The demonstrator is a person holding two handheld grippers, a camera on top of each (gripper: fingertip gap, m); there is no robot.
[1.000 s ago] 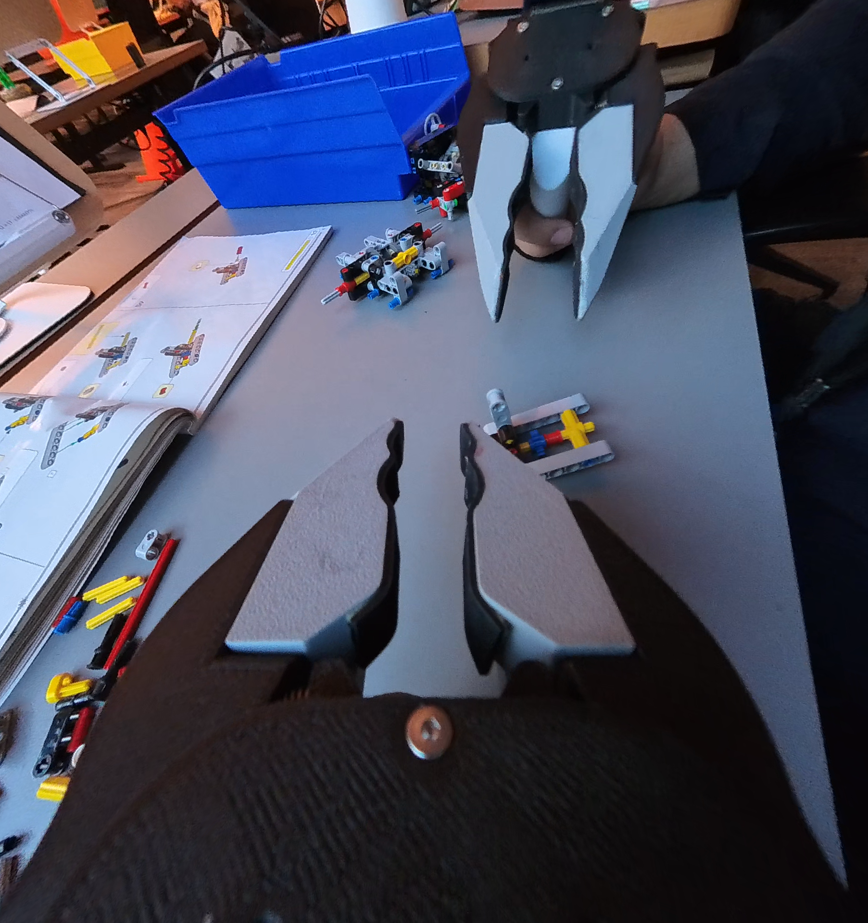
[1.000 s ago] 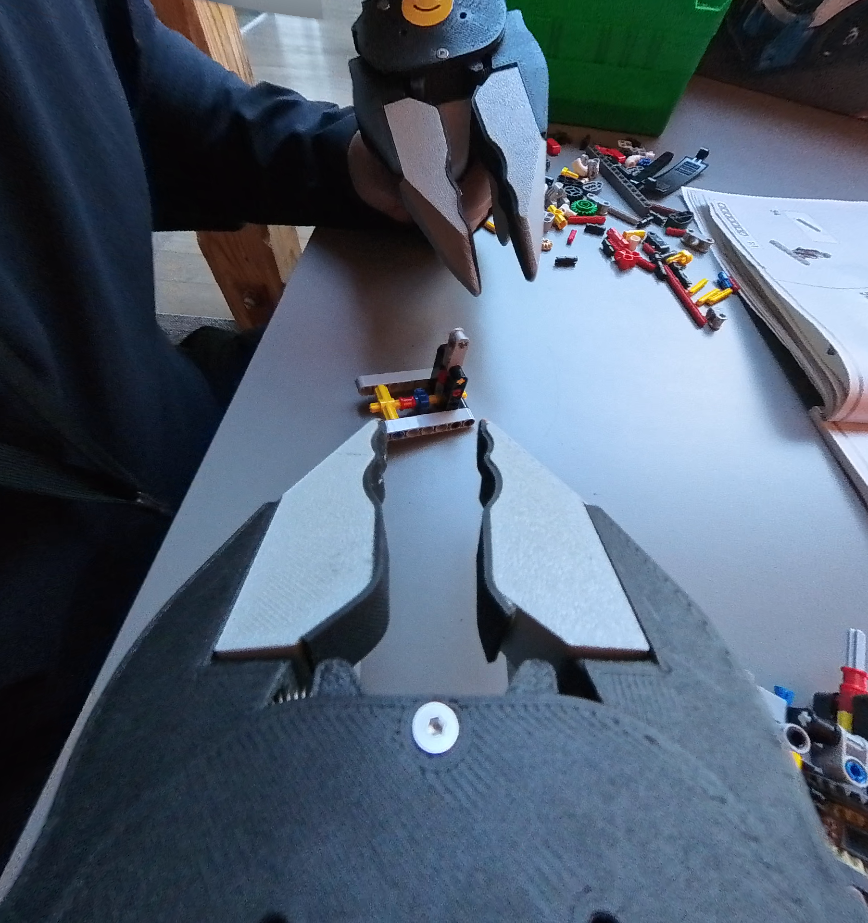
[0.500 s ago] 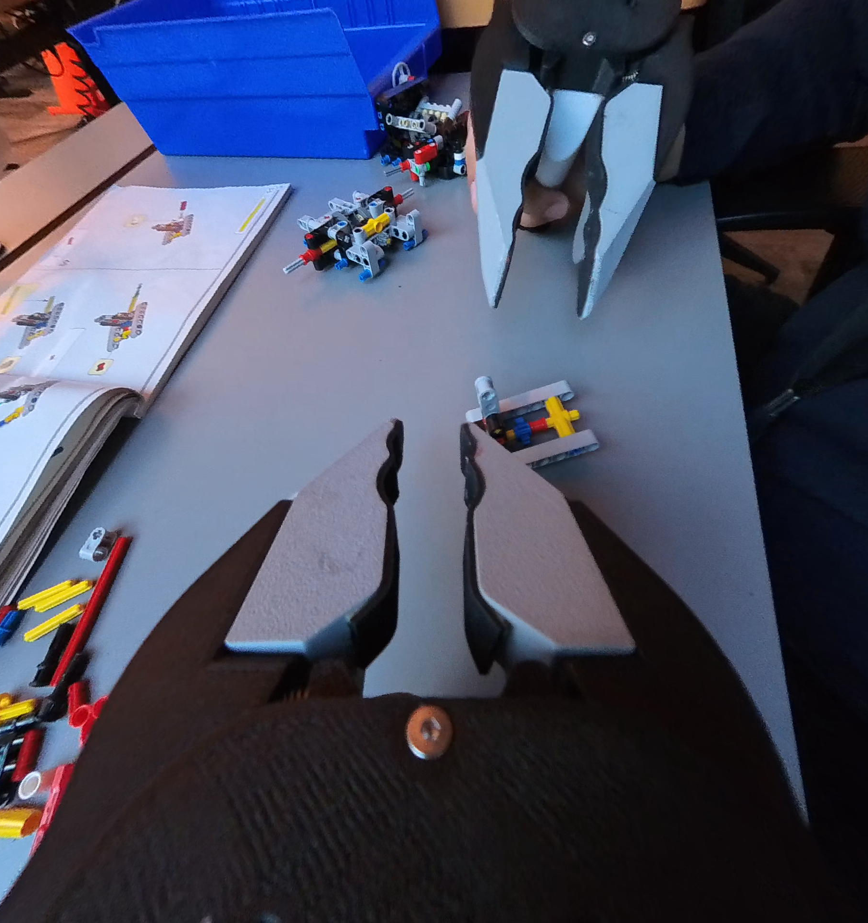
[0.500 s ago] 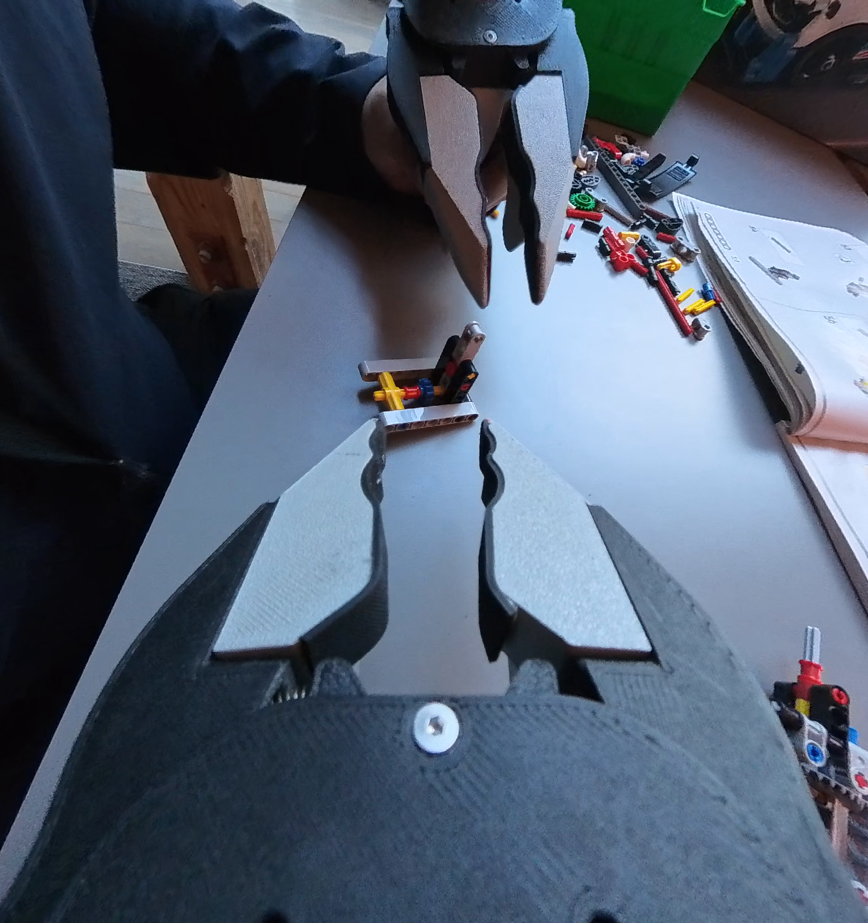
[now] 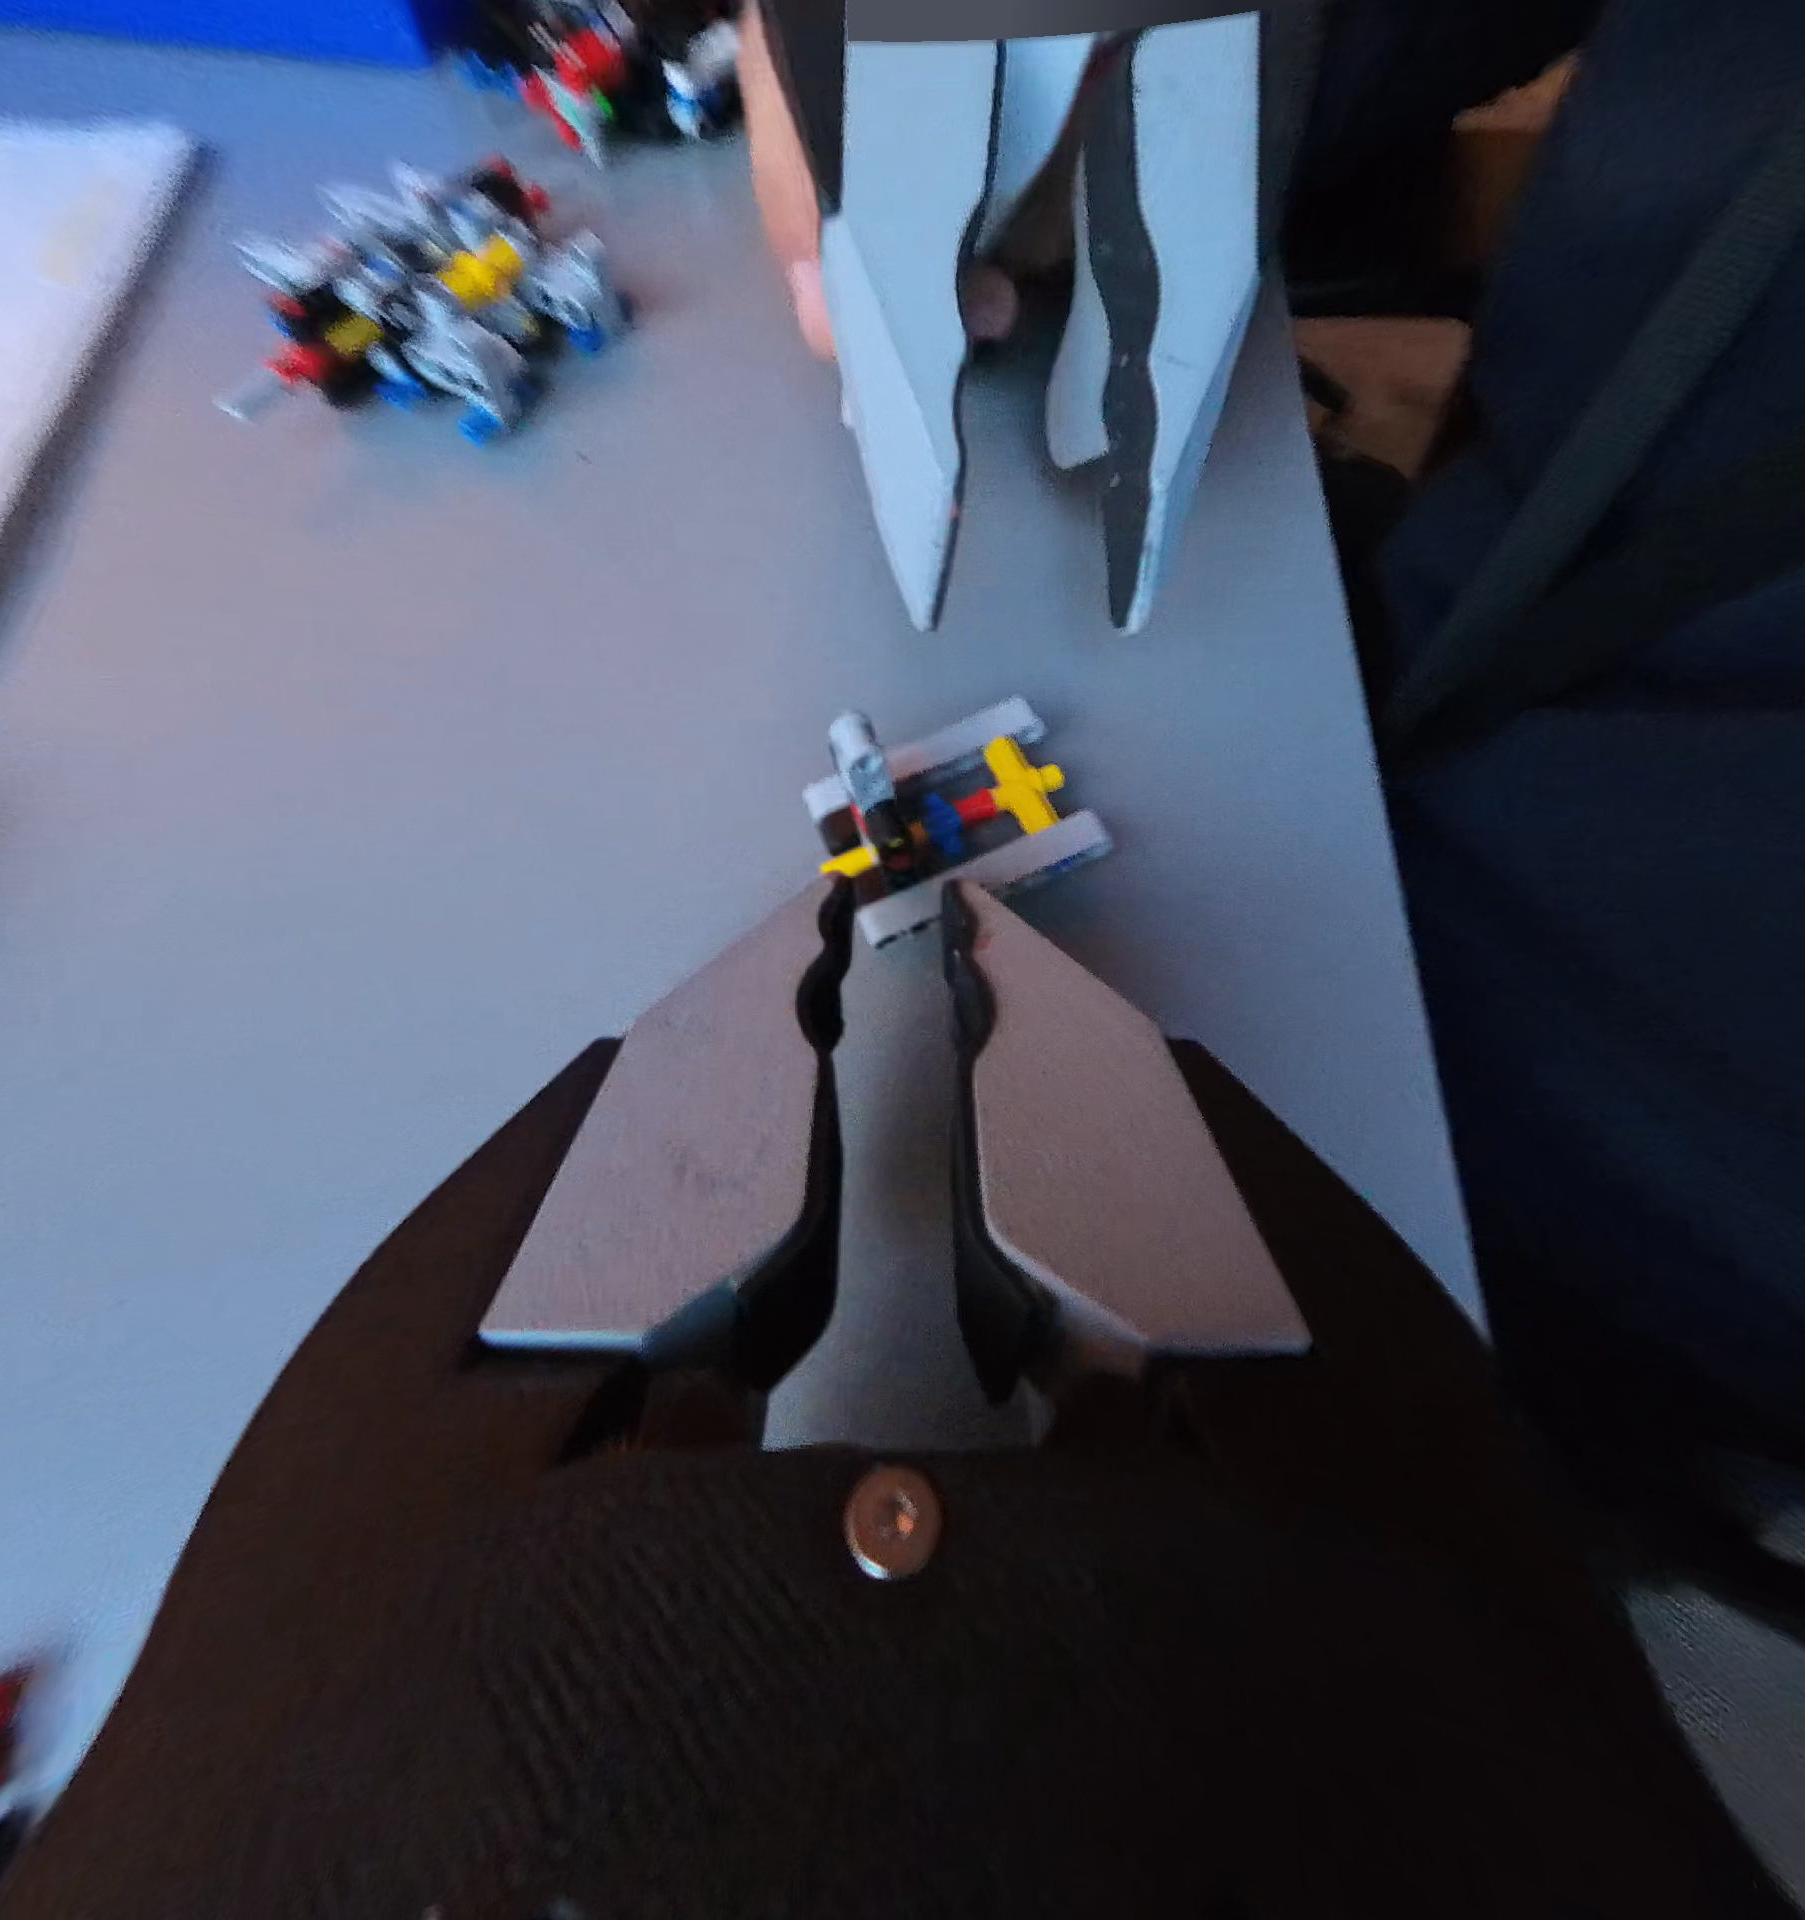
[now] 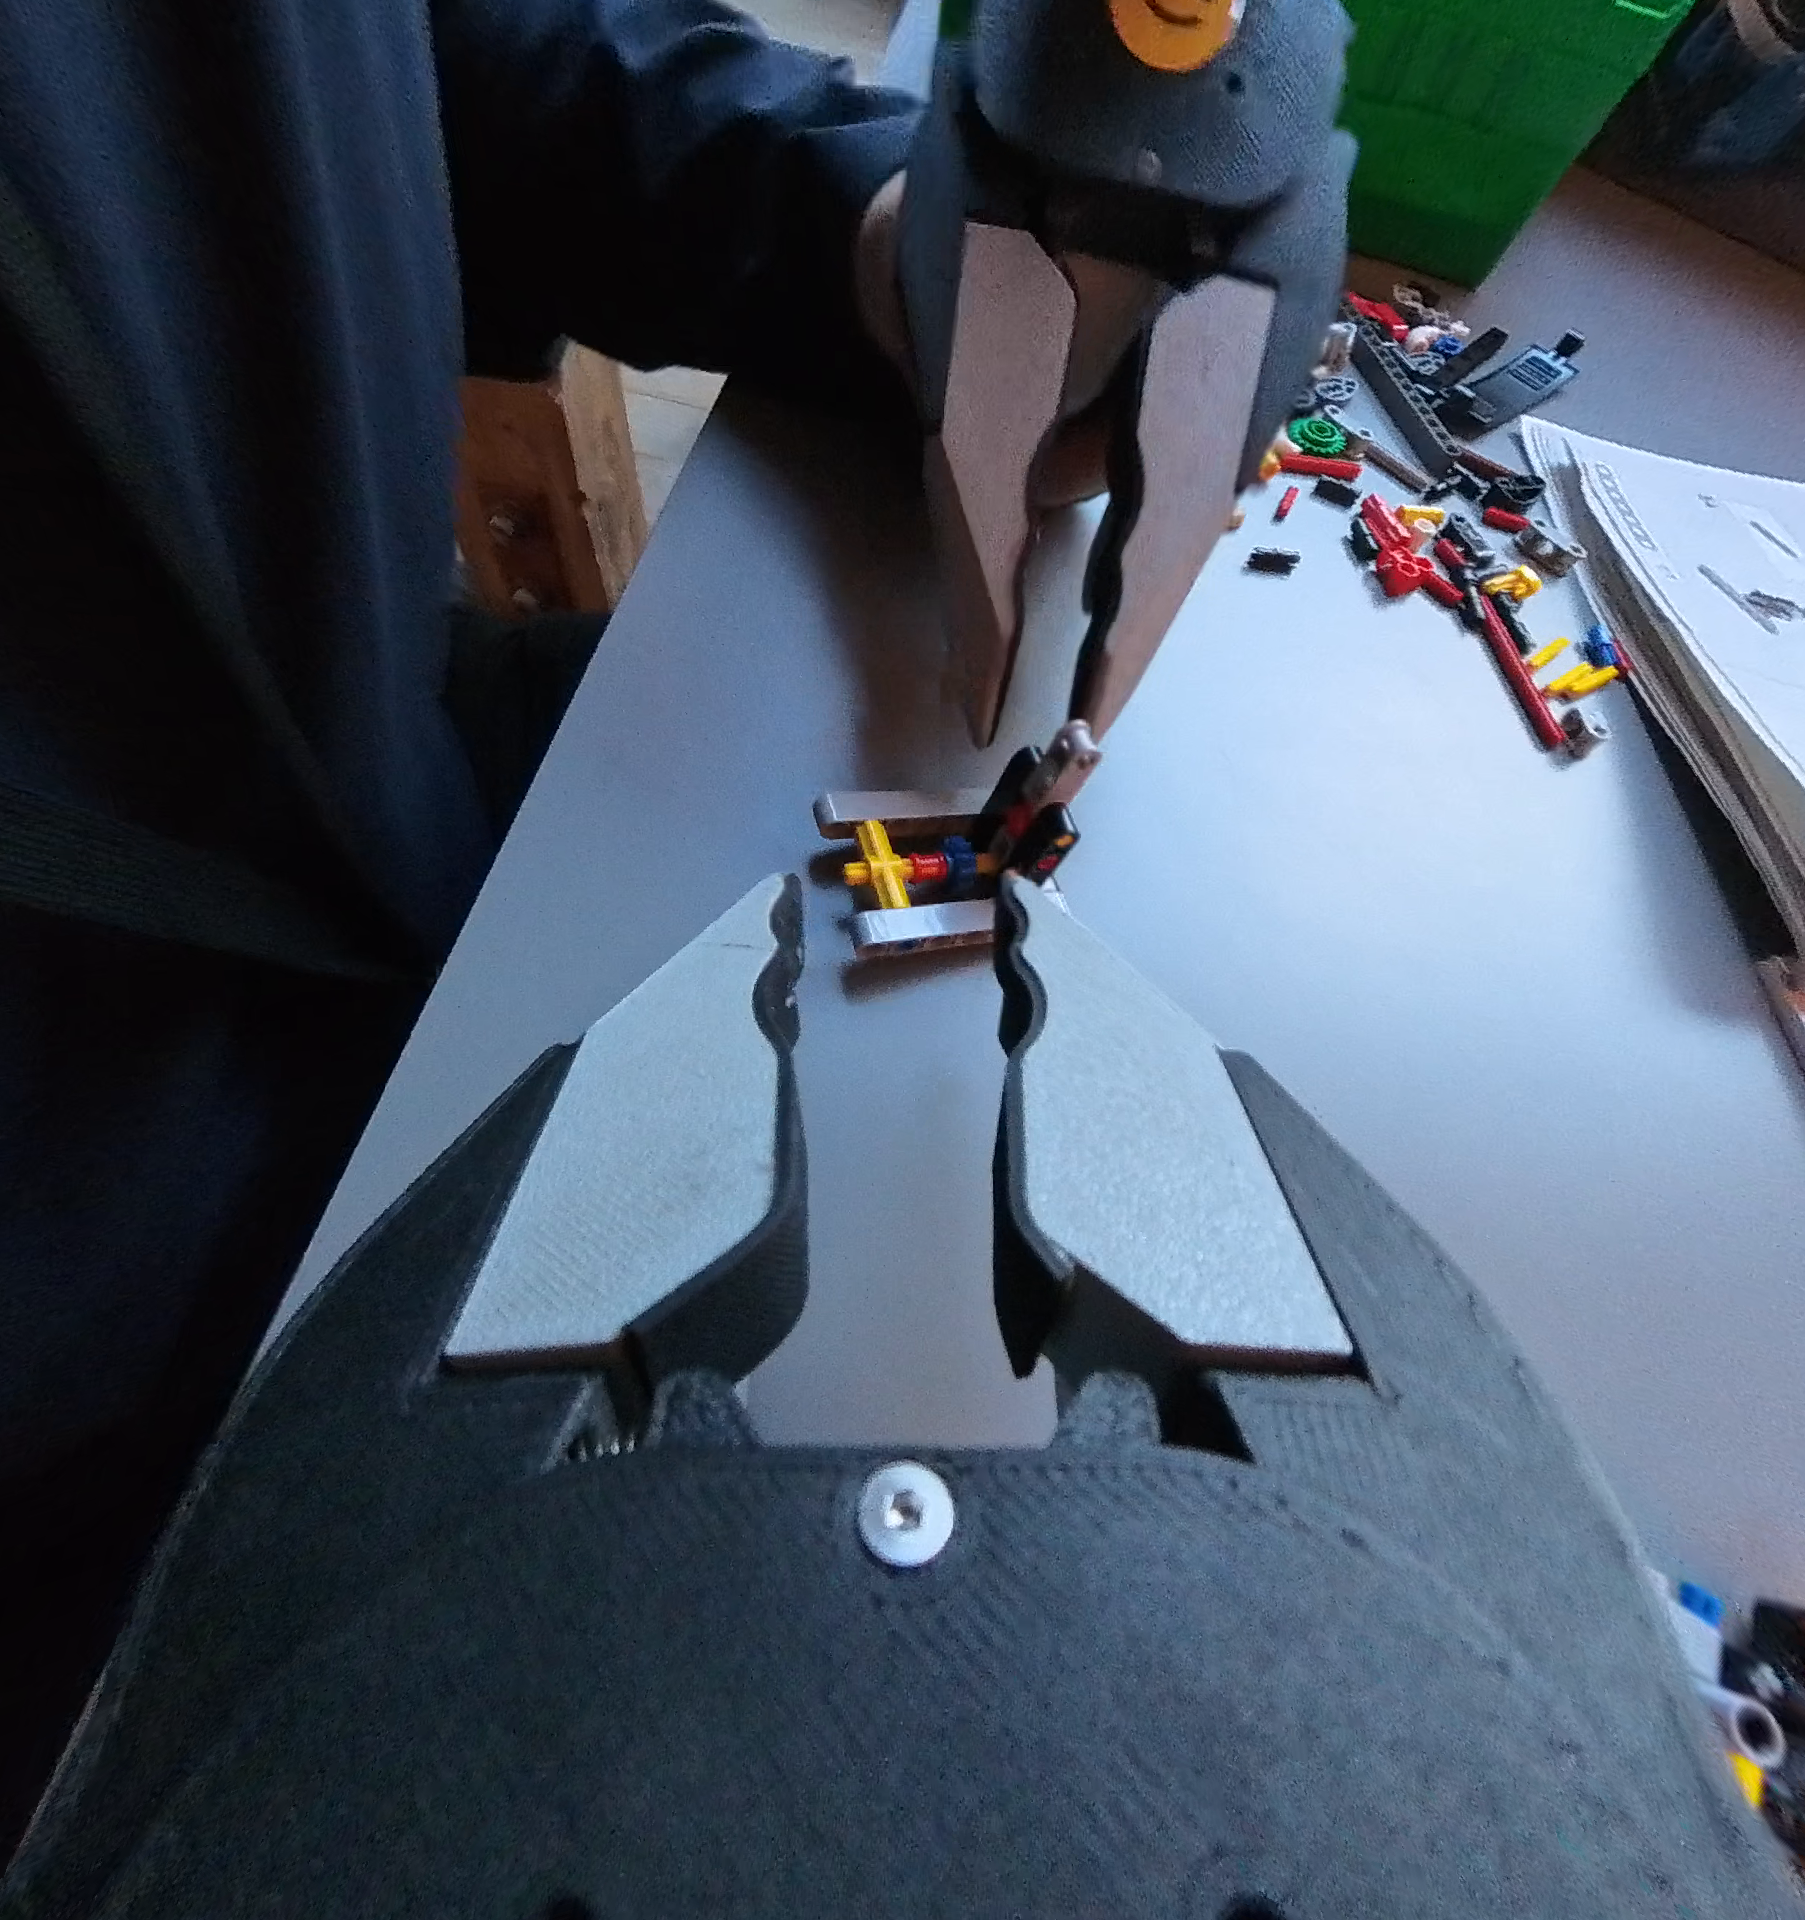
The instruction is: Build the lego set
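Small brick assembly looks light, stiff, prob. snaps apart; grip its grey side beams. Left gripper narrow, empty; right gripper wider, empty.

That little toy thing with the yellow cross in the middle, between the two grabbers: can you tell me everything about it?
The small brick assembly looks like plastic. Two pale grey beams lie side by side, joined by an axle carrying a yellow cross, a red sleeve and a blue gear. At one end black pieces and a grey connector stick up at a slant. It rests flat on the grey table, near its edge. Both open grippers point at it; contact cannot be told.
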